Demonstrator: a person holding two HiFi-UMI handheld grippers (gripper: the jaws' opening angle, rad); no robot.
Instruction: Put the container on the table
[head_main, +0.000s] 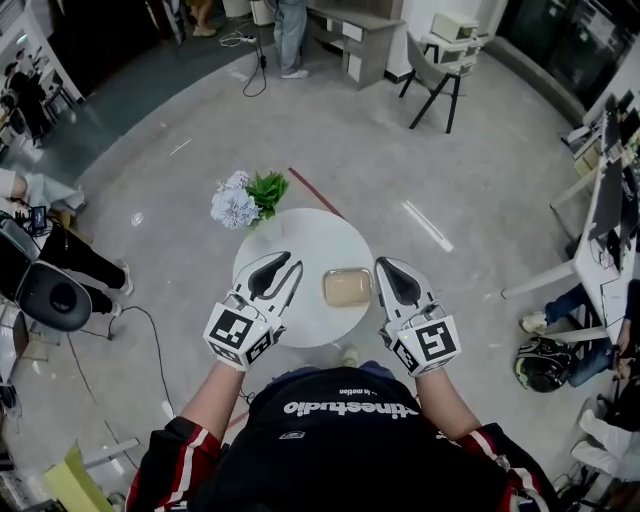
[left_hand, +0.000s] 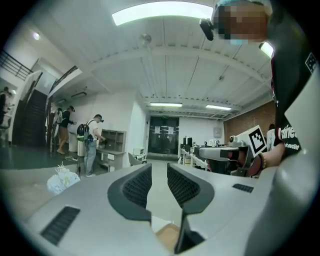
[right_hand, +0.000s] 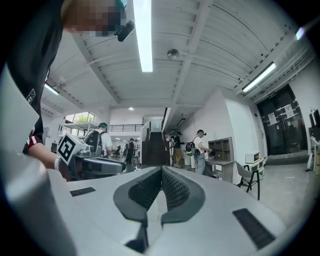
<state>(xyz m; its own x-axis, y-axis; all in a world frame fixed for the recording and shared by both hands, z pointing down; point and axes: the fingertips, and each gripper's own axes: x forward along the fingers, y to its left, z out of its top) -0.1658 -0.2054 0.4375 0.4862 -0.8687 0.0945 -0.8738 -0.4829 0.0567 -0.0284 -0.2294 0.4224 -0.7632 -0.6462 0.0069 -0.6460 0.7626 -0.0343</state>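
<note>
Tan container (head_main: 347, 287) — rounded, seemingly lidded

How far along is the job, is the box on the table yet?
It looks finished. The tan container sits flat on the round white table. Nothing is in hand: the left gripper has its jaws apart and empty, and the right gripper has its jaws together and empty. Nothing seems left.
</note>
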